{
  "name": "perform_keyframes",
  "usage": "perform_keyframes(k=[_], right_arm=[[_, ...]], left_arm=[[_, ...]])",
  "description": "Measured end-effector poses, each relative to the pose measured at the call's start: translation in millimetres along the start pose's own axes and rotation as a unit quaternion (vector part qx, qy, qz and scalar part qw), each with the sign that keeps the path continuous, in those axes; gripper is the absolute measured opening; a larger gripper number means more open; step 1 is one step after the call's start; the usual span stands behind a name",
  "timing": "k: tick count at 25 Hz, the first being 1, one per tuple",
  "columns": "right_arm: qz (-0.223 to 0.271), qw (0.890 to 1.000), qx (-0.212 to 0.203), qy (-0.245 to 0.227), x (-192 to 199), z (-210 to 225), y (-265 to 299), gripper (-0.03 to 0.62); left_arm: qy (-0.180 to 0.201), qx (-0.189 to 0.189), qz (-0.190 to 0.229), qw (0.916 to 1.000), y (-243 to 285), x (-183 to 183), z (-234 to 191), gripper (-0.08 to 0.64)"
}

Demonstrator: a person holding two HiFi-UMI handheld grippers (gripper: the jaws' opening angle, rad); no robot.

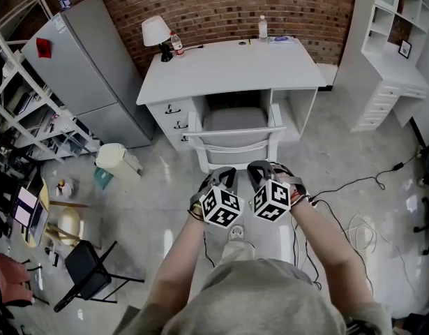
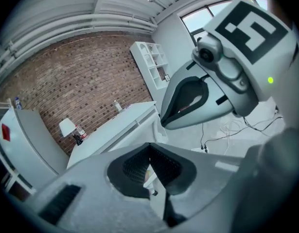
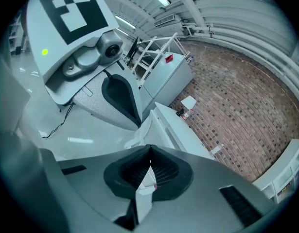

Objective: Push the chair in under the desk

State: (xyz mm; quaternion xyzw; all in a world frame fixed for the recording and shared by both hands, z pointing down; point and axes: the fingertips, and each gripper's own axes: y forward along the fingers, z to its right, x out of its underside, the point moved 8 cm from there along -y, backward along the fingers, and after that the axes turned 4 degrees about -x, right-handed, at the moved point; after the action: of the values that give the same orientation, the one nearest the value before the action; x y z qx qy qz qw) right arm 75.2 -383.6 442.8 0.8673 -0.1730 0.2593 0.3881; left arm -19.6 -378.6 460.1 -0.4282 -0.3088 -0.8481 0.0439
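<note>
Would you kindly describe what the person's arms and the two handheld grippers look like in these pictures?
Both the left gripper and right gripper have grey bodies with dark ribbed pads inside curved jaws. Each carries a white cube printed with black square markers. The forearms are bare; the top is grey-green.

- The head view looks steeply down from above the person onto the left tool (image 1: 223,174), the right tool (image 1: 259,167), the chair (image 1: 235,121) and the surface (image 1: 228,68).
- Each tool view sits close behind its own jaws, rolled sideways, facing the surface.
- All 3 share the surface, the lamp (image 1: 156,31) and the brick wall (image 1: 221,5).
</note>
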Motion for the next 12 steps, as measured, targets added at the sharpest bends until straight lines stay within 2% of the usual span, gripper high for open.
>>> perform_keyframes(k=[7,12], right_arm=[[0.031,0.997,0.021,0.069,7,-16,-29,0.008],[0.057,0.992,0.040,0.109,11,-29,-53,0.008]], left_arm=[[-0.073,-0.016,0.036,0.9965,-27,-4,18,0.011],[-0.145,-0.028,0.063,0.9871,-46,-2,31,0.009]])
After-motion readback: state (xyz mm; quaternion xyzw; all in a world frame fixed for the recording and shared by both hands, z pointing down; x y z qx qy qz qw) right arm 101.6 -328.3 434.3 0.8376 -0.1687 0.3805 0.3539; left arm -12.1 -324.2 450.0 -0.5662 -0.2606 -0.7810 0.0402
